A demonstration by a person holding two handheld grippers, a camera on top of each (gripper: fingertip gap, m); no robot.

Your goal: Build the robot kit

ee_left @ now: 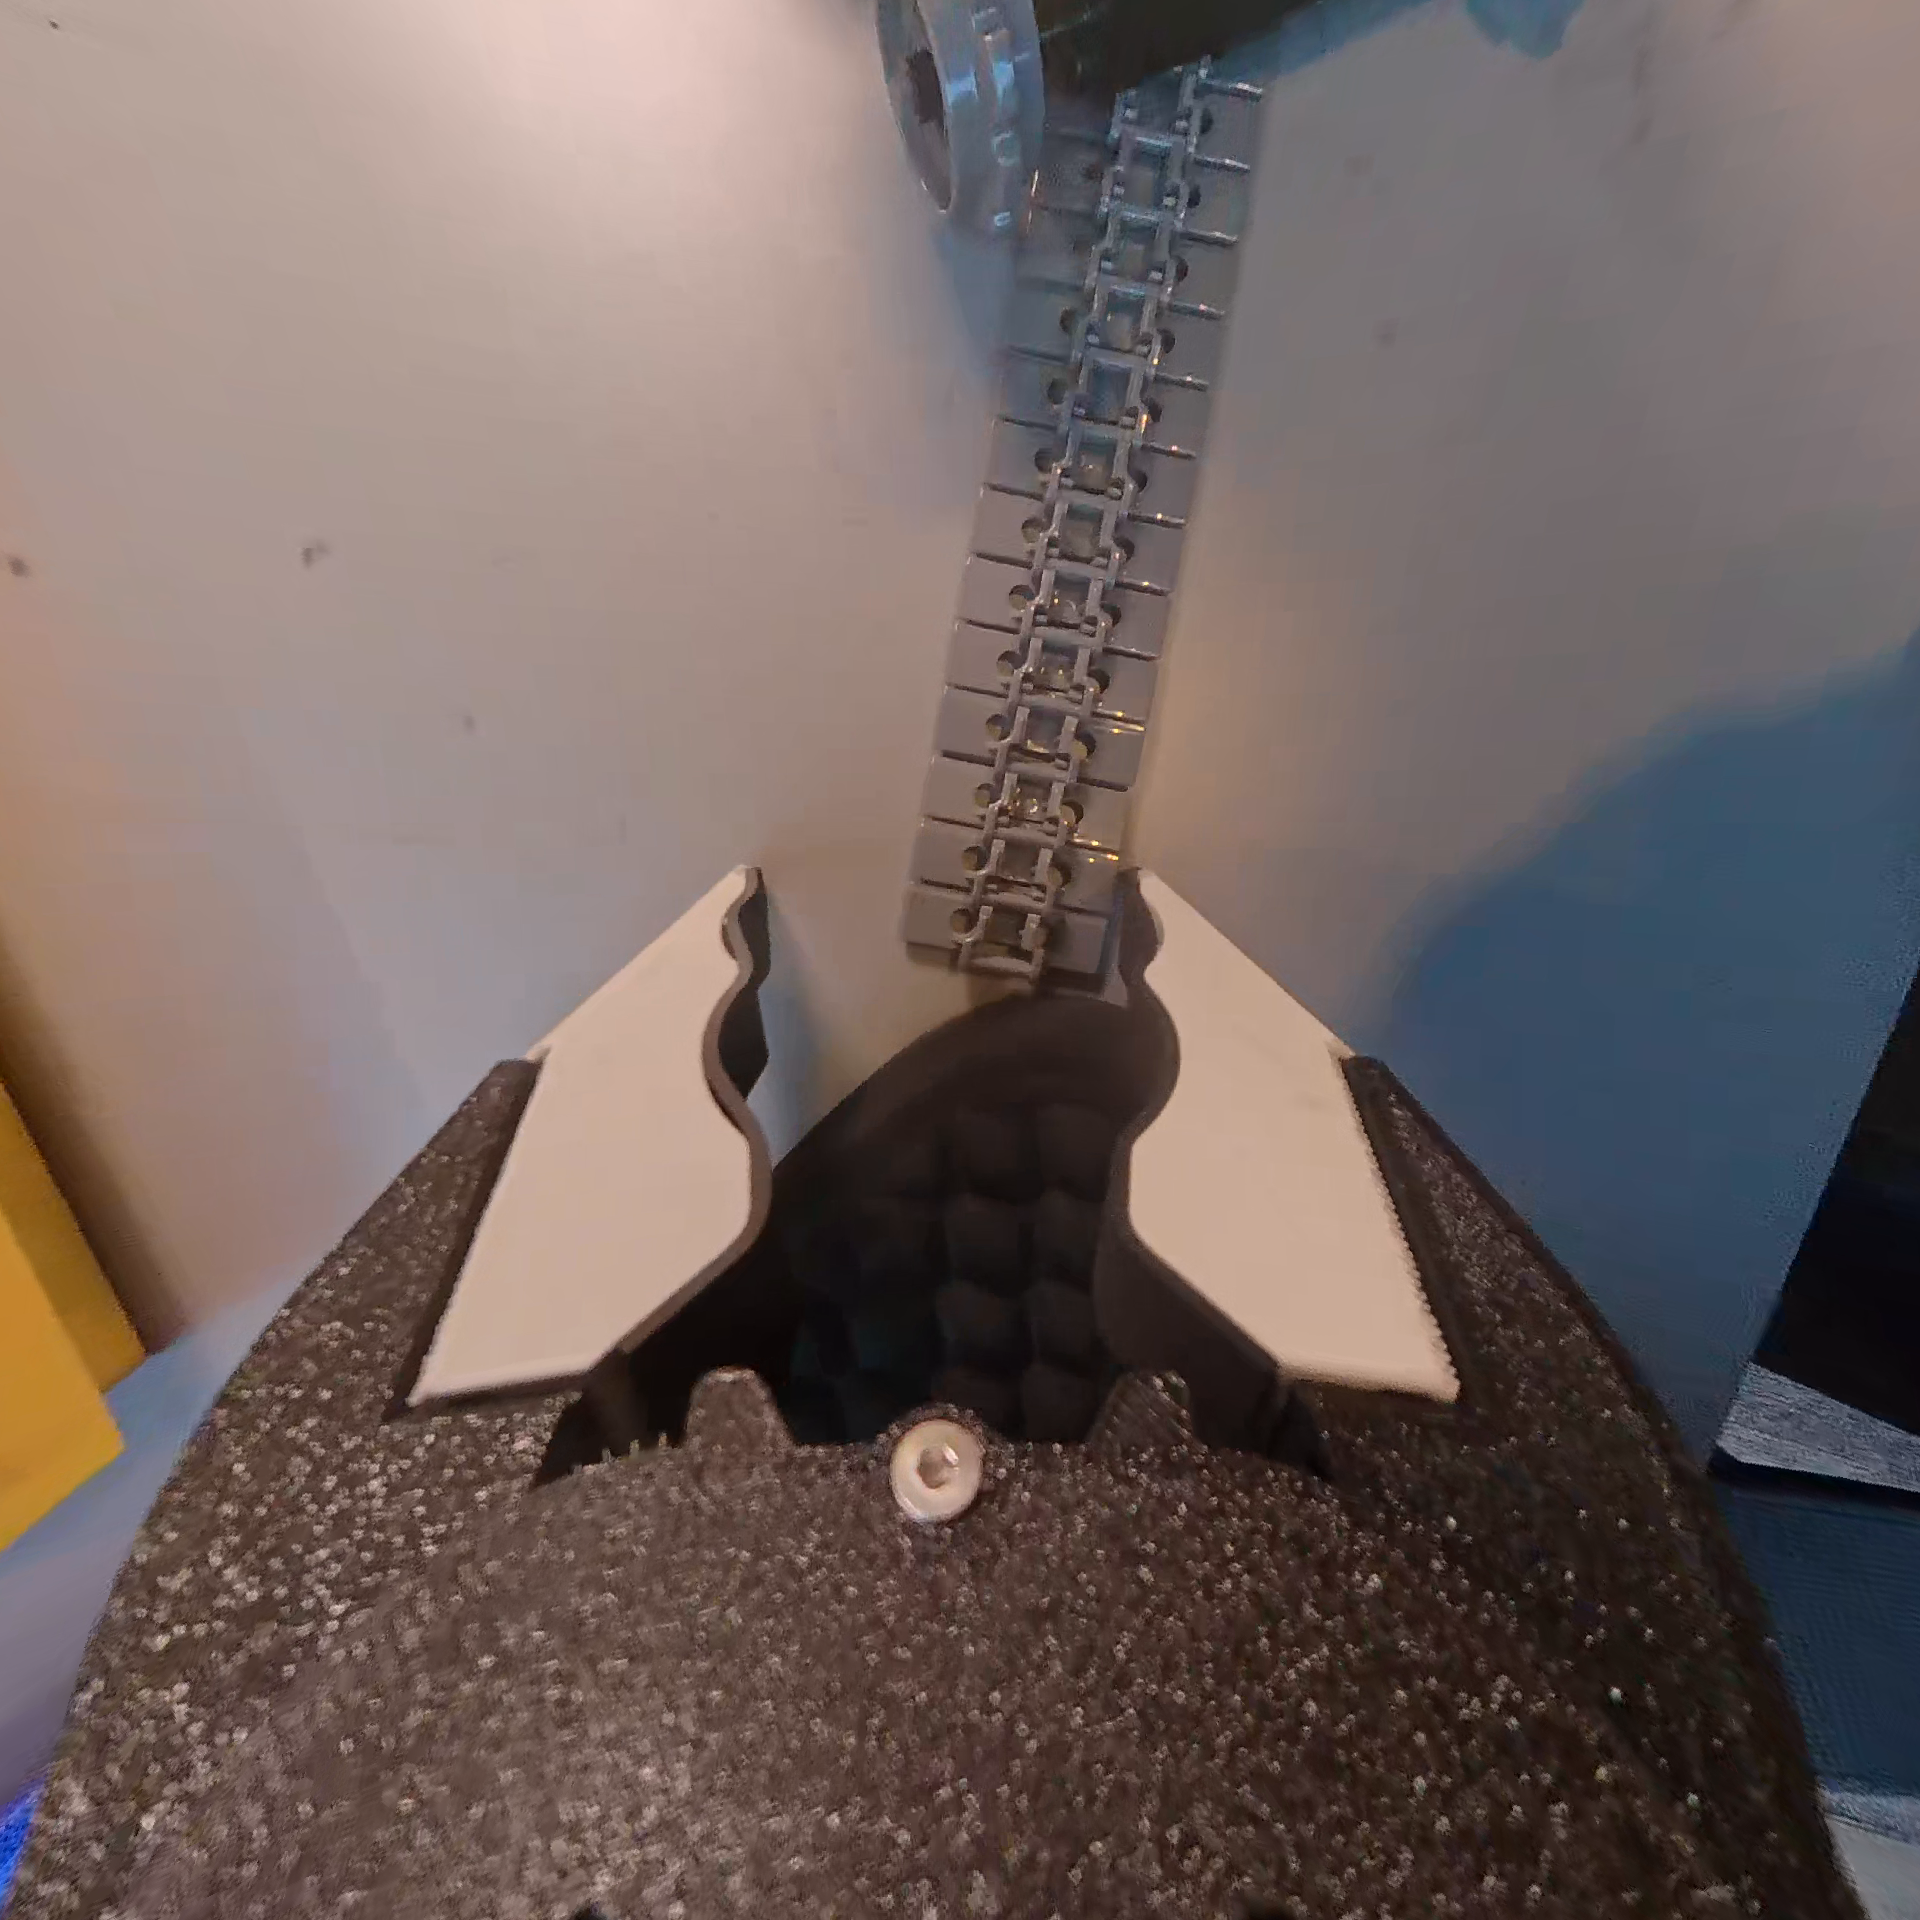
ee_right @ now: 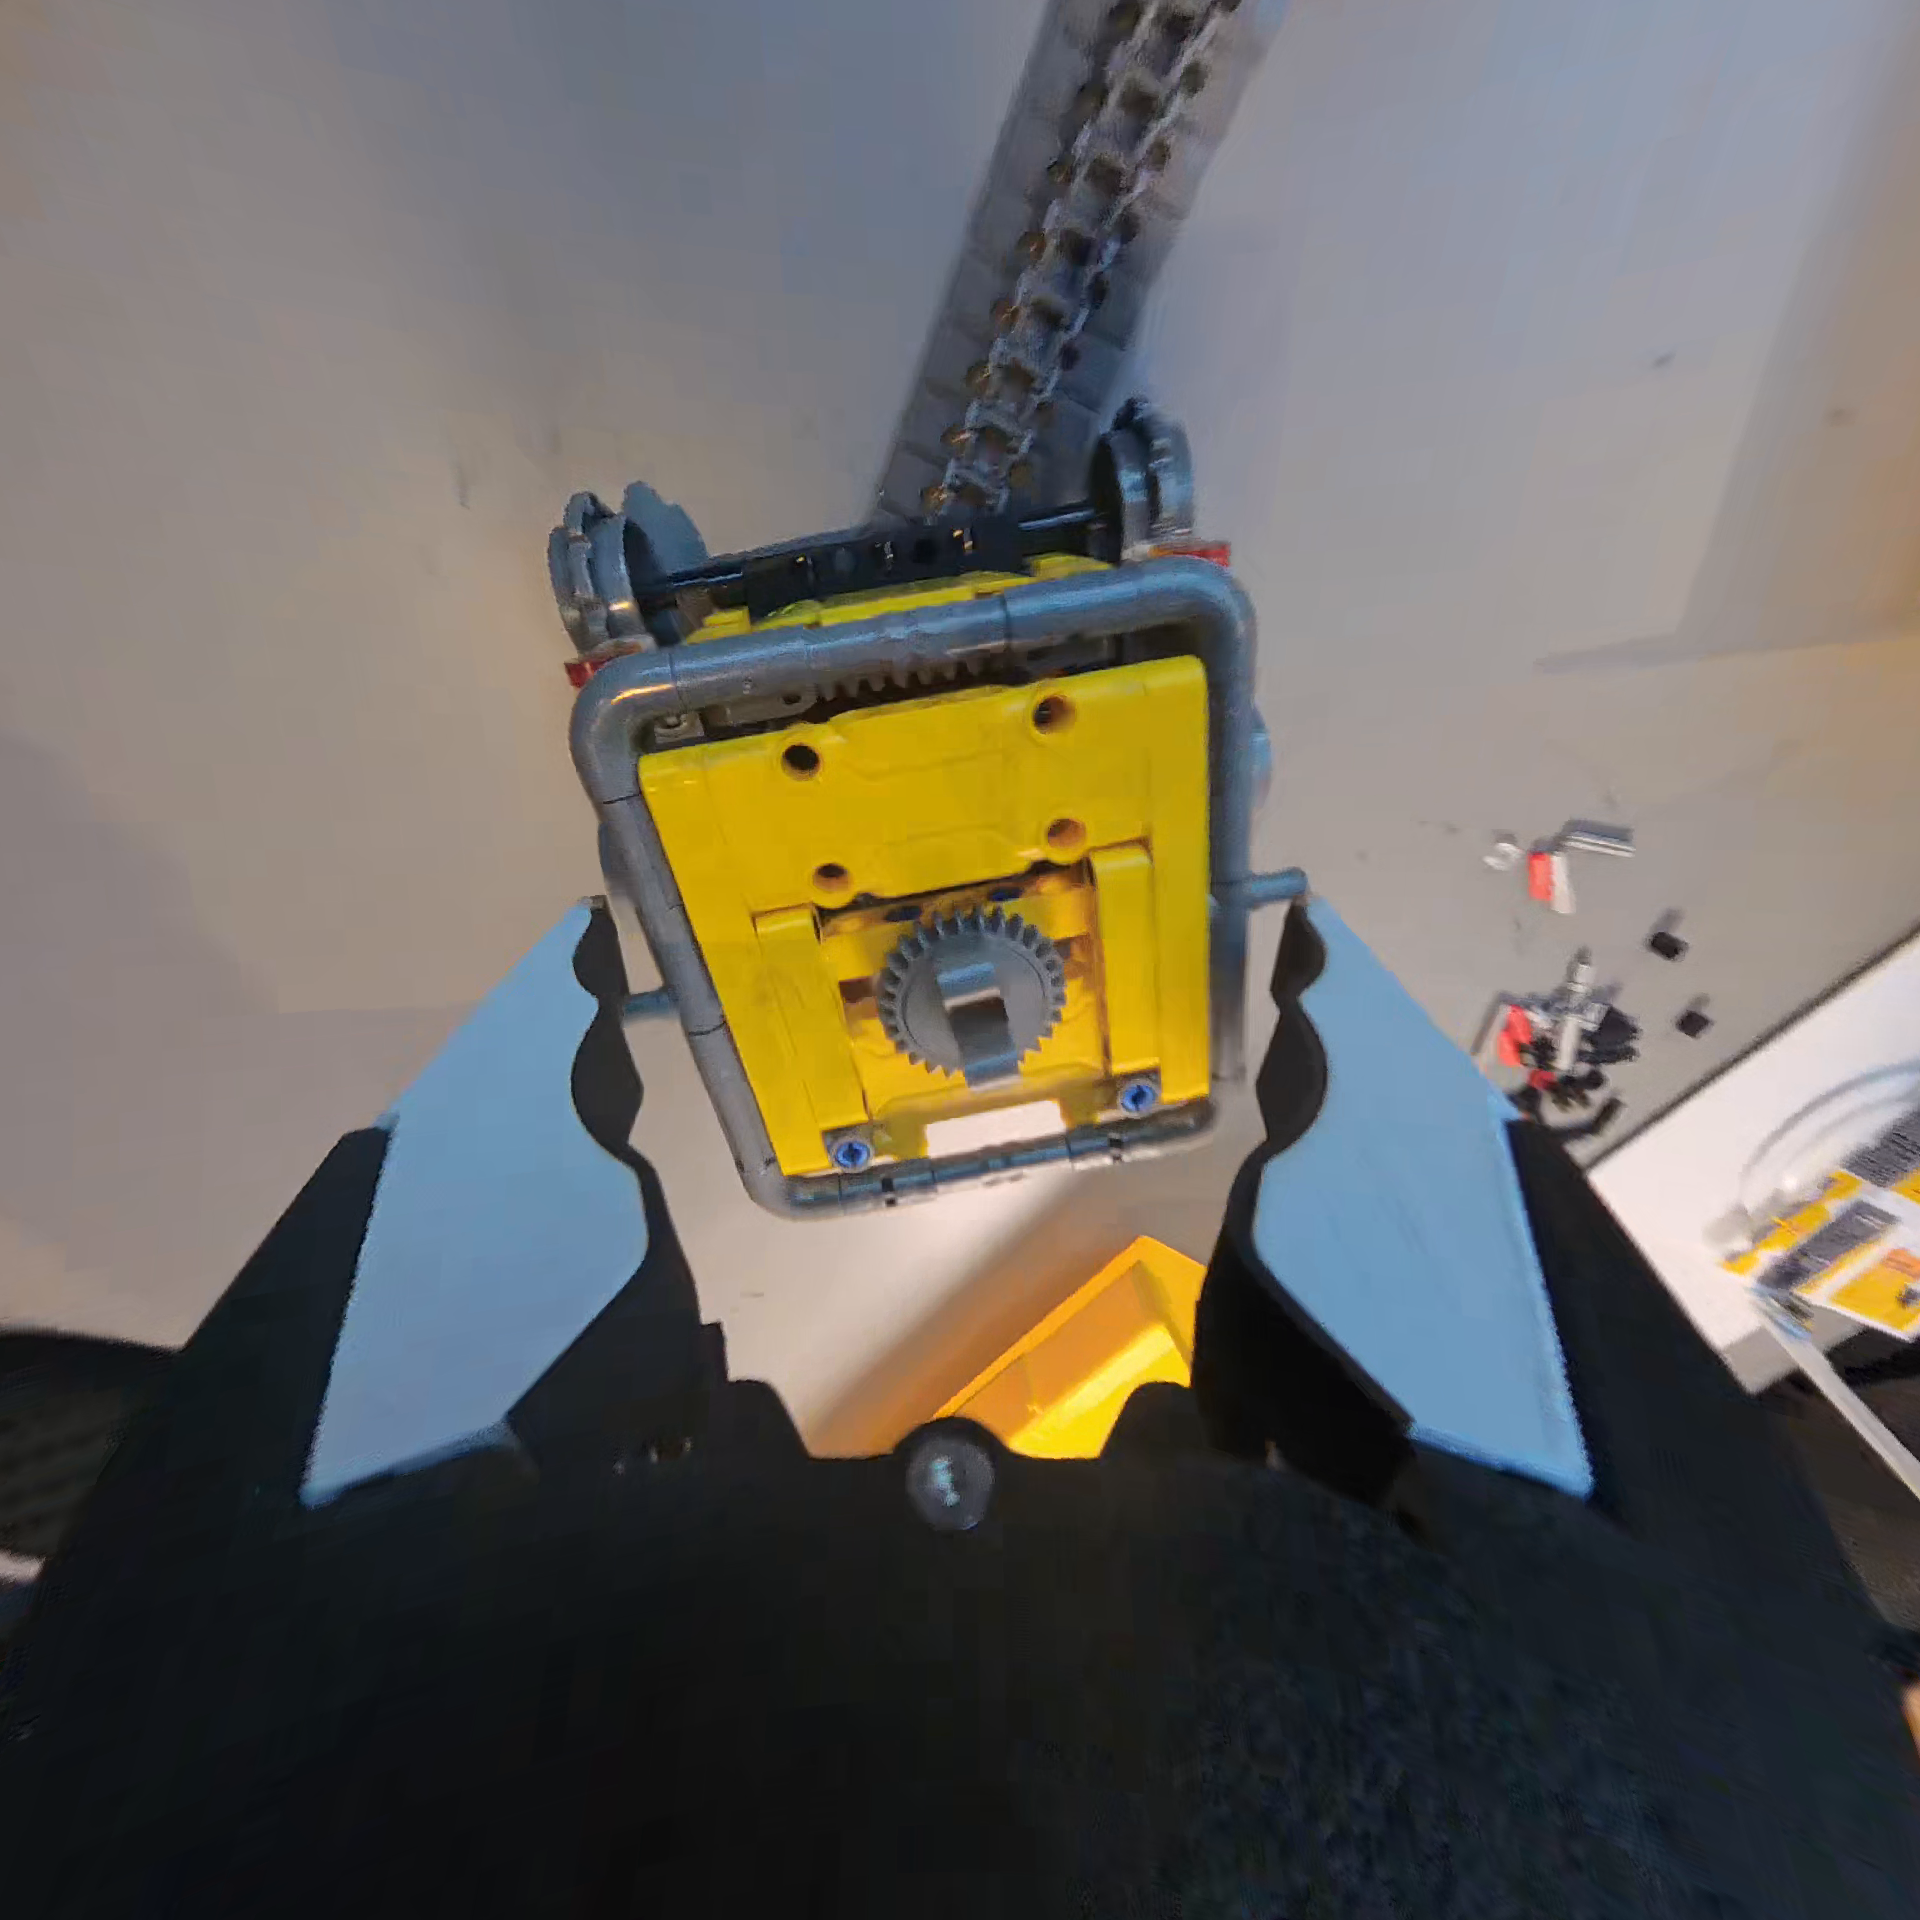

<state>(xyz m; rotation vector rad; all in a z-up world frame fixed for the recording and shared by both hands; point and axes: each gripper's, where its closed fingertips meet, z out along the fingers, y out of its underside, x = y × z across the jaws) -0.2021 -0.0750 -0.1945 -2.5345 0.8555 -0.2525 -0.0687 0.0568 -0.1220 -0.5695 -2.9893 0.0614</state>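
A yellow toy-brick model (ee_right: 925, 821) with a grey tube frame, a grey gear on its face and grey wheels at its far end sits between my right gripper's fingers. My right gripper (ee_right: 945, 925) is closed on it, the pads (ee_right: 608, 1029) meeting the grey side pins. A long grey linked track (ee_right: 1049, 260) runs away from the model over the white table (ee_right: 312, 416). In the left wrist view the track (ee_left: 1070, 582) lies flat, its near end between the tips of my open, empty left gripper (ee_left: 940, 914). A grey wheel (ee_left: 961, 114) of the model shows at the top.
A yellow bin (ee_right: 1091, 1340) lies below the model. Small loose parts (ee_right: 1558, 1029) are scattered at the right, beside a white surface with a clear bowl and printed sheets (ee_right: 1829, 1236). A yellow box (ee_left: 47, 1299) is at the left edge and a dark object (ee_left: 1849, 1195) at the right. My hands' fingertips stand some 20 cm from each other. About 10 cm separates my right fingertips from the grey wheel (ee_left: 961, 114).
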